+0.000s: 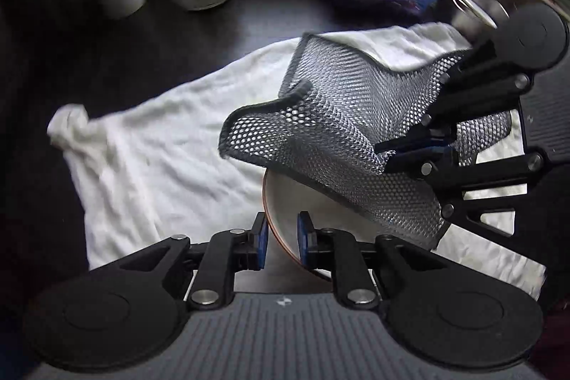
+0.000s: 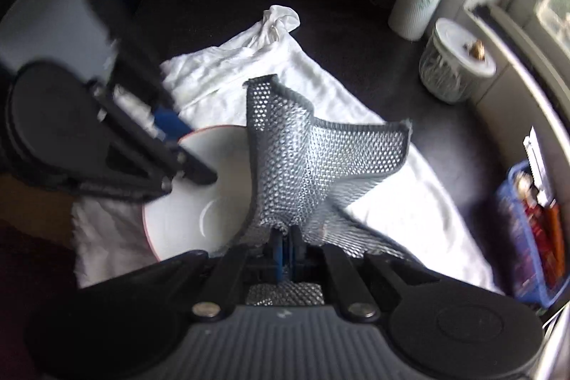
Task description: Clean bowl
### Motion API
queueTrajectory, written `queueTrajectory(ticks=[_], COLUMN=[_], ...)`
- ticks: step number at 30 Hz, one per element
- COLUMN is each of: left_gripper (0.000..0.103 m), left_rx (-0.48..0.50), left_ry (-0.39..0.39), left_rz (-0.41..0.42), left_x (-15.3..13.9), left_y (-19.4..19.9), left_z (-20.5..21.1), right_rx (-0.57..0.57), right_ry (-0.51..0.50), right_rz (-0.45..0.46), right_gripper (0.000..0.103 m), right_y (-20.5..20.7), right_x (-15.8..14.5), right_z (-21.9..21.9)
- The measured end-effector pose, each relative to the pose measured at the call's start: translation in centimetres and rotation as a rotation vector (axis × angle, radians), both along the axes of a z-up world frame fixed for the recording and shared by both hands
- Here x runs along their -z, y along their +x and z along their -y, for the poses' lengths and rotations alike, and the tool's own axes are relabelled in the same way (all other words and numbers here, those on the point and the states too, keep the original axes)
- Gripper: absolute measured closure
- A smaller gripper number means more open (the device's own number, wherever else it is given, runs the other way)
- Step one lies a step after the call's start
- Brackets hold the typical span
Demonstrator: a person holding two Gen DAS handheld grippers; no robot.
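Starting at the left, our left gripper (image 1: pixel 282 234) stands narrowly parted, its two blue pads straddling the near rim of the bowl (image 1: pixel 285 202). One pad sits outside the wall and one inside, with a sliver of white interior showing by the inner pad. The view is smeared here, so we think the pads are not pressing, though the outer one may be brushing the rim. The bowl lies directly under that tool's tips, resting on the white towel (image 1: pixel 160 148).

Ahead and to the right of those tips, the grey mesh cloth (image 1: pixel 338 116) hangs over the far part of the bowl. It is pinched hard between the closed pads of our right gripper (image 2: pixel 285 237), and most of it fans out forward of that tool.

The main risk, as we judge it, is an unheld bowl. If we scrub now, the push could slide it, tip it off the left tips, or bunch the towel beneath it. The loose mesh edge could also snag on the left fingers. And a firm wipe might drag the cloth out of the right pinch.
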State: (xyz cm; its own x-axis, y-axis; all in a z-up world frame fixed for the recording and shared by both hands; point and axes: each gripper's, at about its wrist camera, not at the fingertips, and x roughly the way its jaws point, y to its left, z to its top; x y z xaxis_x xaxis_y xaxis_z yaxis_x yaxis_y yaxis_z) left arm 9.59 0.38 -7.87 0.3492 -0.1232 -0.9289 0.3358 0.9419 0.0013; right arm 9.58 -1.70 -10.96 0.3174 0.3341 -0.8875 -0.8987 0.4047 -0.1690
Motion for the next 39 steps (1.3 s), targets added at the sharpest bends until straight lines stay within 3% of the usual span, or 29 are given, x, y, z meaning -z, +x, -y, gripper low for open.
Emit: queueTrajectory(ticks=[2, 7, 13, 21, 23, 26, 31, 36, 39], left_gripper=[0.089, 0.091, 0.092, 0.091, 0.091, 0.089, 0.086, 0.086, 0.089], left_rx=[-0.003, -0.080, -0.368, -0.704, -0.748, -0.724, -0.390, -0.174, -0.124], left_ry=[-0.026, -0.070, -0.280, -0.497, -0.547, -0.560, -0.256, -0.138, -0.134], left_rz=[-0.021, -0.049, -0.120, -0.246, -0.286, -0.320, -0.143, -0.051, -0.055], left_x=[0.4, 1.7, 2.5, 4.5, 5.0, 5.5, 2.0, -0.2, 0.4], left_y=[0.4, -1.2, -2.5, -4.9, -5.4, -5.8, -4.4, -1.7, -1.2], left_z=[-0.4, -1.7, -4.2, -6.1, -6.1, -5.3, -2.5, -1.9, -2.1], right_rx=[-0.025, 0.023, 0.134, 0.158, 0.154, 0.142, 0.098, 0.077, 0.050], right_ry=[-0.020, 0.034, 0.099, 0.099, 0.097, 0.091, 0.042, 0.015, -0.004], right_rz=[0.014, -0.108, -0.233, -0.263, -0.264, -0.263, -0.166, -0.100, -0.081], right_gripper=[0.100, 0.101, 0.100, 0.100, 0.100, 0.099, 0.100, 0.100, 0.101], right_y=[-0.1, 0.3, 0.8, -0.5, -0.8, -1.5, -1.8, -0.7, -0.1], right_x=[0.2, 1.2, 1.9, 2.5, 2.7, 2.8, 1.9, 0.6, 0.3], right_z=[-0.3, -0.1, 0.4, 0.1, -0.2, -0.3, 0.2, 0.7, 0.7])
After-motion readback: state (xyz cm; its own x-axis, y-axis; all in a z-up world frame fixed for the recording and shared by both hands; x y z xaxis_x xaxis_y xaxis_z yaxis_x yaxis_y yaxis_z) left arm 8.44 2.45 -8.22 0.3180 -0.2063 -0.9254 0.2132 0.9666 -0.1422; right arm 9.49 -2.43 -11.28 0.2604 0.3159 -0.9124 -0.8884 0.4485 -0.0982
